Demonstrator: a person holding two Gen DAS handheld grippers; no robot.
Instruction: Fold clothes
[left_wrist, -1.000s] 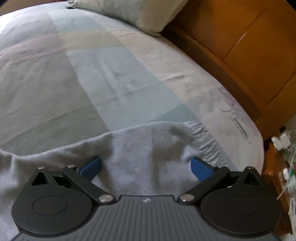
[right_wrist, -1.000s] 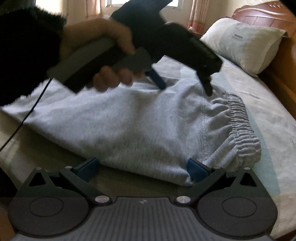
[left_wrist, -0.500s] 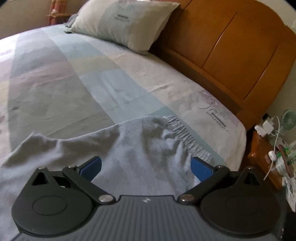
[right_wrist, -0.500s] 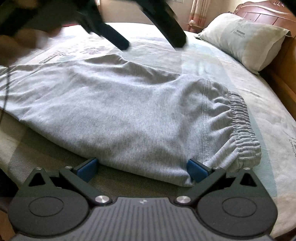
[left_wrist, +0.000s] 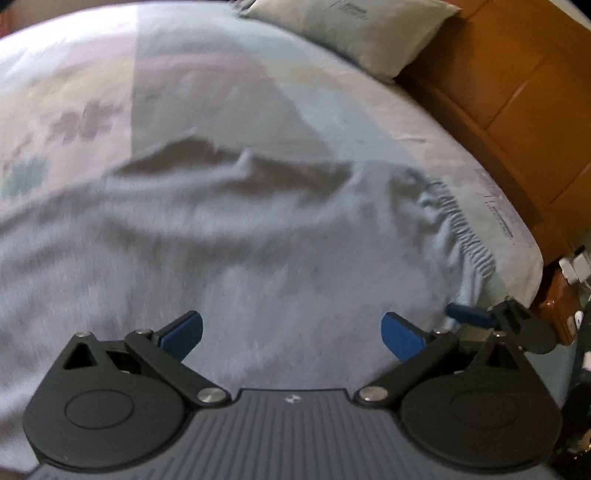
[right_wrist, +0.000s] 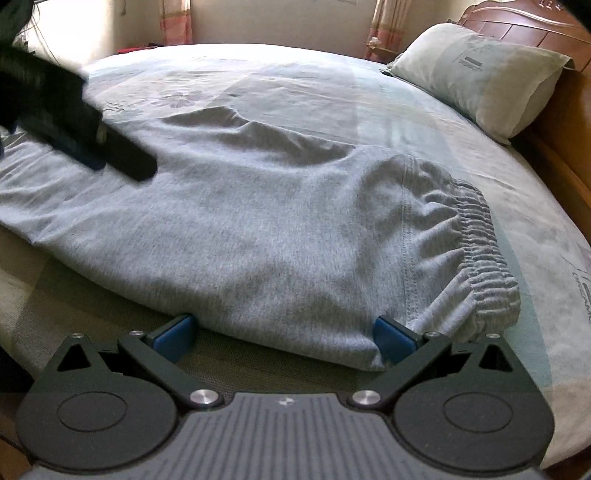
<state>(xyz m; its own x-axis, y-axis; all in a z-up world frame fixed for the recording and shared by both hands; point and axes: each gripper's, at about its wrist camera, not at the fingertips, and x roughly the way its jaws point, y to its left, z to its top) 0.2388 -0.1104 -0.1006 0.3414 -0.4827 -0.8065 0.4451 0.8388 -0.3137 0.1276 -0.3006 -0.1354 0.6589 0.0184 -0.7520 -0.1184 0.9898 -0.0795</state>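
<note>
With both the left gripper (left_wrist: 291, 332) and right gripper (right_wrist: 284, 334) spread wide and holding nothing, best to pinch the gray sweatpants (right_wrist: 277, 221) near the stretchy waistband (right_wrist: 484, 254) and fold slowly, keeping edges even.

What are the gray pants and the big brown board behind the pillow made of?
The gray pants look like soft knit cotton jersey: matte, with a fine heathered weave and a gathered stretchy waistband. The headboard seems to be varnished wood: orange-brown, smooth and panelled.

Sweatpants (right_wrist: 280, 221): heather grey, ribbed waistband. Bed sheet (right_wrist: 295, 85): pale blocks of blue, green, lilac and grey, with a floral print. Pillow (right_wrist: 480, 74): pale grey-green and cream. Headboard (left_wrist: 517, 92): orange-brown wood. Gripper fingers (right_wrist: 173, 338): blue pads on black arms.
</note>
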